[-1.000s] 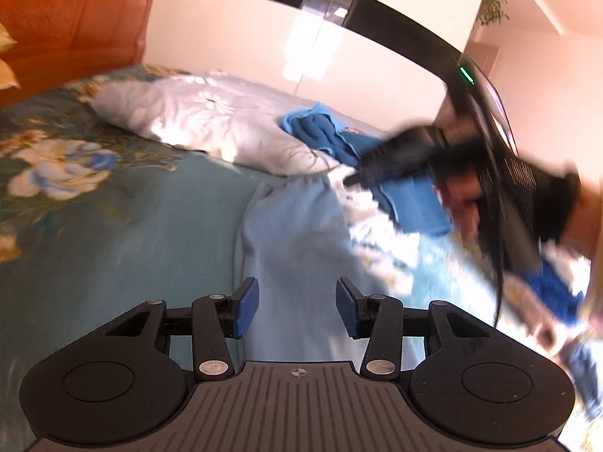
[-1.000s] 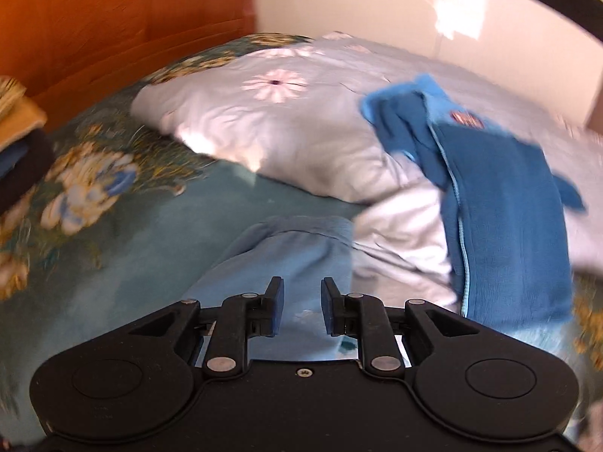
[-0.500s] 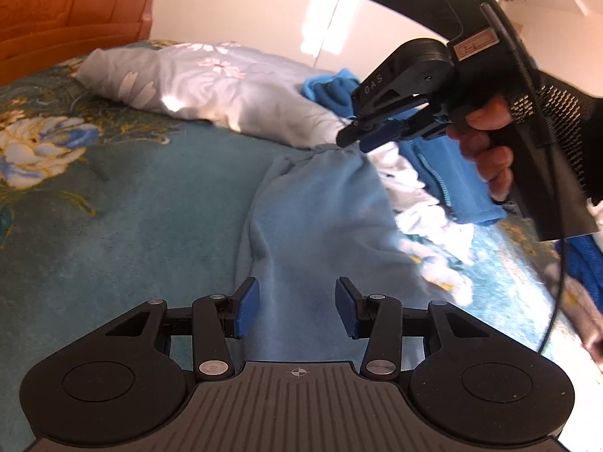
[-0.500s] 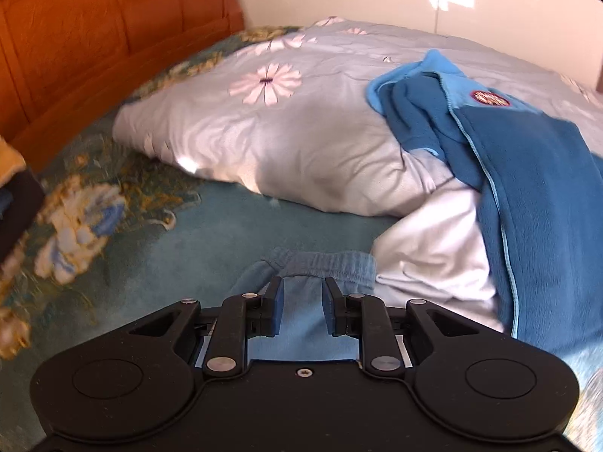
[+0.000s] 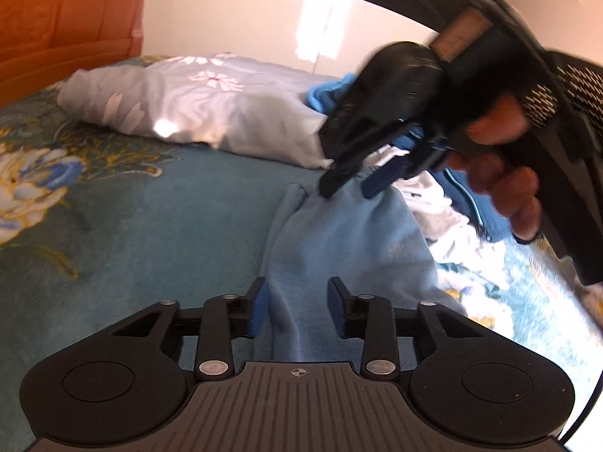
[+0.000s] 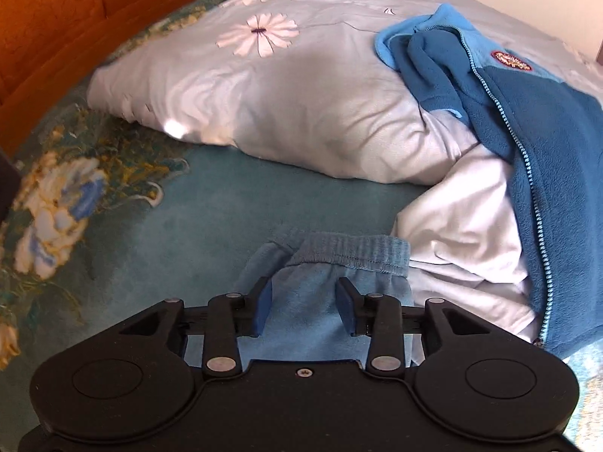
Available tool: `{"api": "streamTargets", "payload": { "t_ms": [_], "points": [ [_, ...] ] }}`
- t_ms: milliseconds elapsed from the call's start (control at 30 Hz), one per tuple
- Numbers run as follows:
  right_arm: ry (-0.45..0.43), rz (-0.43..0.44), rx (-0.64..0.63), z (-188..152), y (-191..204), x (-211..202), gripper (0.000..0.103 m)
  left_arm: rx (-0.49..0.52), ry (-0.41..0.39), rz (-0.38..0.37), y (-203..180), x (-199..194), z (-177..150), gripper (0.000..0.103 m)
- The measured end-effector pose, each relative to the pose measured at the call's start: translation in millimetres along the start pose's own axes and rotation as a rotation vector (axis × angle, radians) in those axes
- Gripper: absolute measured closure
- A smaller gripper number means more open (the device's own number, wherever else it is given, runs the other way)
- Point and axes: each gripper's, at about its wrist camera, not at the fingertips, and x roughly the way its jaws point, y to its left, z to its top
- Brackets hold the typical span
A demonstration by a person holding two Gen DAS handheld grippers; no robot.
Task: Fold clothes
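Teal floral bedspread [image 6: 211,203], pale daisy-print pillow [image 6: 301,98] on it, orange wooden headboard [image 6: 75,11] behind.

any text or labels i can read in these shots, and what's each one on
No text reads clearly.
Round red badge on the blue fleece jacket: has lettering, too small to read.
Tan label on the right gripper body: motion-blurred, unreadable.
Crosshair sign on the left gripper body: a mark, no words.
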Motion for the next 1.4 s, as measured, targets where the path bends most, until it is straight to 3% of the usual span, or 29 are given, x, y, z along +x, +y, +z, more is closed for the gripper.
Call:
{"api": "streamTargets", "payload": {
  "t_ms": [100, 133, 167, 267, 433, 500, 633, 867, 1000, 1100, 1167, 1400],
  "points": [
    [0.014, -0.036, -0.017, -2.1, 4.4, 5.7, 0.078, 0.015, -0.024, 0.000, -2.5, -2.9, -2.9, 0.086],
    [0.015, -0.047, -0.028, -2.9, 4.7, 6.8, 0.093, 0.020, -0.032, 0.000, -3.3, -3.8, -3.9, 0.092],
    [0.012, -0.044, -0.032, -4.3, 3.9, 7.0, 0.101, 0.025, -0.040, 0.000, -4.1, -4.8, -4.9, 0.099],
    [-0.012, -0.027, -0.039, -9.2, 1.6, 5.3, 0.101, 0.040, -0.064, 0.000, -6.5, -7.8, -7.8, 0.101],
    [-0.186, 0.084, -0.034, -9.8, -2.6, -24.3, 0.101, 0.051, -0.140, 0.037, -10.4, -18.8, -8.1, 0.102],
    [-0.230, 0.122, -0.058, -8.5, -0.5, -31.0, 0.101, 0.042, -0.121, 0.047, -8.7, -15.1, -7.4, 0.101],
    [-0.151, 0.049, -0.060, -7.9, 7.7, -7.8, 0.099, 0.008, -0.056, 0.074, -1.9, -2.7, -9.9, 0.101],
    [-0.094, 0.052, -0.037, -17.0, 8.2, 7.7, 0.090, -0.024, -0.008, 0.083, 5.6, 1.6, -8.0, 0.100],
    [-0.165, 0.137, -0.035, -15.6, -0.2, -33.0, 0.083, -0.026, -0.018, 0.068, 8.0, -14.0, -0.8, 0.100],
    [-0.230, 0.153, -0.068, -26.8, -9.6, -71.1, 0.078, -0.035, -0.029, 0.042, 9.2, -35.9, 3.6, 0.100],
    [-0.257, 0.169, -0.083, -44.8, -17.2, -96.4, 0.074, -0.052, -0.040, 0.028, 11.2, -54.8, 2.2, 0.097],
    [-0.320, 0.173, -0.116, -118.9, -48.5, -192.2, 0.073, -0.155, -0.005, 0.006, 18.7, -108.5, -20.4, 0.094]
  ]
}}
